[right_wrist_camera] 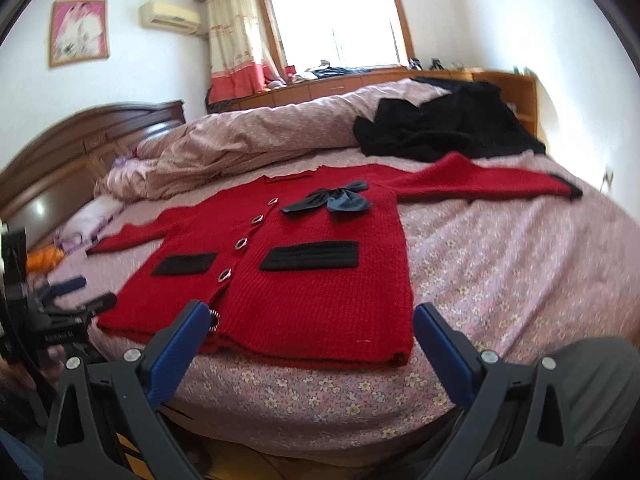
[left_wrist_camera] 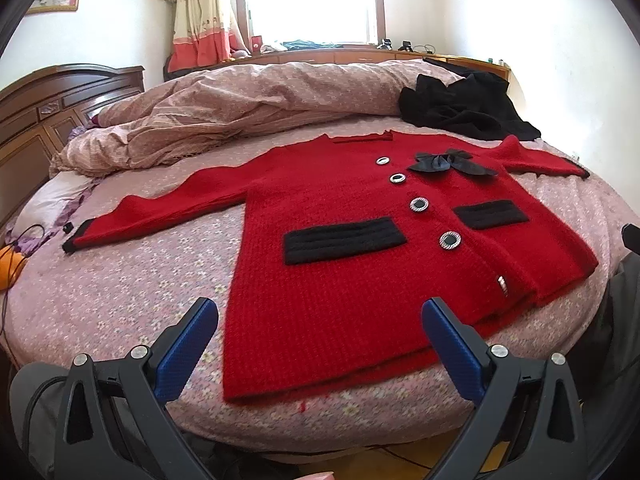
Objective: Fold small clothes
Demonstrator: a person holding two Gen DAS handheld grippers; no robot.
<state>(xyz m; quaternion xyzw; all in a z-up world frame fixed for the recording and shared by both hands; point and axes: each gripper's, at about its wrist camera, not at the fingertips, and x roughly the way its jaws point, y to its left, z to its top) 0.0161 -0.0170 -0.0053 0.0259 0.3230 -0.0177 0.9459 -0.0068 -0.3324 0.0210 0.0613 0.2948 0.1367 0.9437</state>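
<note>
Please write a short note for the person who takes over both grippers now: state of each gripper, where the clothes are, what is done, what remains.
Left gripper: open, empty, hovering over the near hem of the red cardigan.
Right gripper: open, empty, also at the near hem.
The cardigan lies flat, front up, buttoned, on the bed, both sleeves spread out.
A black garment lies heaped beyond it.
Done: cardigan laid out; no fold yet.
Left: fold sleeves in, then the body; probably the black garment next.
</note>
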